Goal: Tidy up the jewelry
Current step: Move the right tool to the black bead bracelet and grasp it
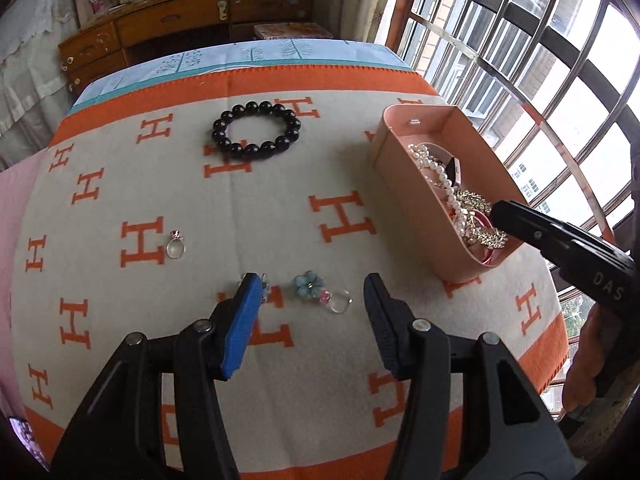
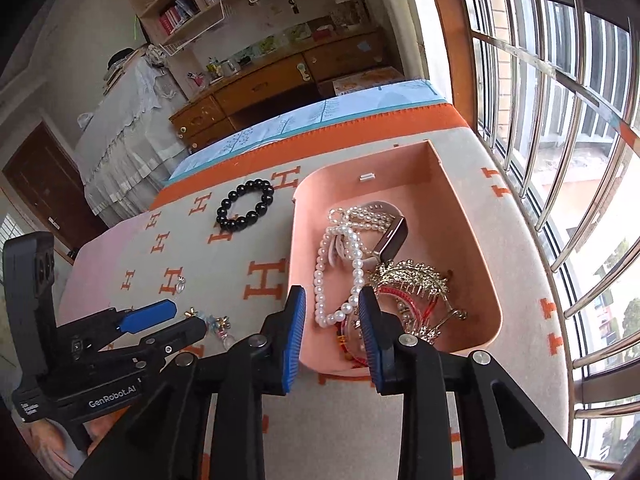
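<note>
On the desk's blanket (image 1: 280, 208), cream with orange H pattern, loose jewelry is spread; a pink box (image 2: 476, 240) sits toward 2 o'clock in the left wrist view.

Left tongs (image 1: 310, 292): open, jaws wide apart, nothing between the pads. They hang low over the blanket, straddling a blue flower piece (image 1: 309, 283). Just beside it at 4 o'clock lies a clear ring with a pink stone (image 1: 339, 301), close enough that I can't tell if they touch. Another small ornament (image 1: 265, 282) is mostly hidden behind the left pad.

Second clear ring with pink stone (image 1: 176, 245): well apart, at 9–10 o'clock from the left tongs, lying alone on the blanket.

Black bead bracelet (image 1: 257, 130): flat on the blanket at 12 o'clock, far side, well apart from the box.

Right tongs (image 2: 332, 312): open, moderate gap, gripping nothing. Tips sit over the near end of the box, just above the contents. In the left wrist view one finger pokes over the box rim from 3 o'clock.

Box contents, right wrist view: pearl necklace (image 2: 320, 280) looped along the 9 o'clock side; watch or band with a dark face (image 2: 392, 236) toward 12 o'clock; gold-tone leaf hair comb (image 2: 416, 276) at 3 o'clock; red bangles (image 2: 404, 300) beneath it, partly hidden. All of it tangled, touching.

Window bars (image 2: 560, 120) run along the 3 o'clock side; wooden dresser (image 1: 180, 24) beyond the far edge.
</note>
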`<state>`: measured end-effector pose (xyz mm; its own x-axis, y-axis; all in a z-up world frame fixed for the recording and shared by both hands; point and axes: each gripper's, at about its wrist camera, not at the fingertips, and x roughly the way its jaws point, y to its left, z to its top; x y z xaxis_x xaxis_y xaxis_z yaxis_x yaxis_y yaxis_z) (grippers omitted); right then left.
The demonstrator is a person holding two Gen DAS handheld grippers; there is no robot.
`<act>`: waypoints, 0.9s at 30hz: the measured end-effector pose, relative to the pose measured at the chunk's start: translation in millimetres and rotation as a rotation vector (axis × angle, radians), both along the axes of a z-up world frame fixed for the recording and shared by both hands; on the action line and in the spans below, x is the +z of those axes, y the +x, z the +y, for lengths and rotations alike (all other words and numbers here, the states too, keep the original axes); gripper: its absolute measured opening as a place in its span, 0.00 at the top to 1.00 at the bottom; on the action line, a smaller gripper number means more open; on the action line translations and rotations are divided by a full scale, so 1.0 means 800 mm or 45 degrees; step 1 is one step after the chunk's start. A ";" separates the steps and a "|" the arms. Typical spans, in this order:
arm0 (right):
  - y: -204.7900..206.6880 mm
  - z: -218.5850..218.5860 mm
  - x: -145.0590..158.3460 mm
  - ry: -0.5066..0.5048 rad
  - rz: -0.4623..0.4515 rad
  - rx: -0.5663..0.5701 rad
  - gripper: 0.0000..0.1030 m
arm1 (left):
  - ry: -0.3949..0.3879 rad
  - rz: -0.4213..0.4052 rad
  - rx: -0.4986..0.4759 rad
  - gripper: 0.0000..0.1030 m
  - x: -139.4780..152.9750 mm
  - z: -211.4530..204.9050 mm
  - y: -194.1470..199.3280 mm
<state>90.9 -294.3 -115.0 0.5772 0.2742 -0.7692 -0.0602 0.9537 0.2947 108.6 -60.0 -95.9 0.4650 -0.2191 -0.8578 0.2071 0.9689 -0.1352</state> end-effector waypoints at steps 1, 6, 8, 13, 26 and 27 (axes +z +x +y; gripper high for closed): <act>-0.002 0.006 0.001 -0.002 -0.005 0.007 0.73 | 0.000 0.002 0.007 0.51 -0.001 0.006 -0.003; -0.015 0.026 0.013 -0.020 -0.026 0.055 0.73 | -0.003 0.013 0.033 0.51 -0.006 0.028 -0.012; -0.020 0.036 0.017 -0.027 -0.032 0.082 0.73 | -0.011 0.024 0.039 0.46 -0.007 0.035 -0.013; -0.024 0.064 0.027 -0.061 -0.047 0.152 0.73 | -0.030 0.027 0.066 0.45 -0.004 0.049 -0.016; 0.059 0.128 0.062 -0.048 0.060 0.267 0.73 | 0.032 0.014 0.207 0.45 0.031 0.148 0.029; 0.070 0.133 0.064 -0.049 0.073 0.266 0.73 | 0.045 0.012 0.231 0.45 0.033 0.159 0.036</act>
<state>147.3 -187.8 -64.2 0.4658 0.3532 -0.8114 -0.2422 0.9328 0.2671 137.5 67.2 -69.8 0.4863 -0.1021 -0.8678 0.0275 0.9944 -0.1016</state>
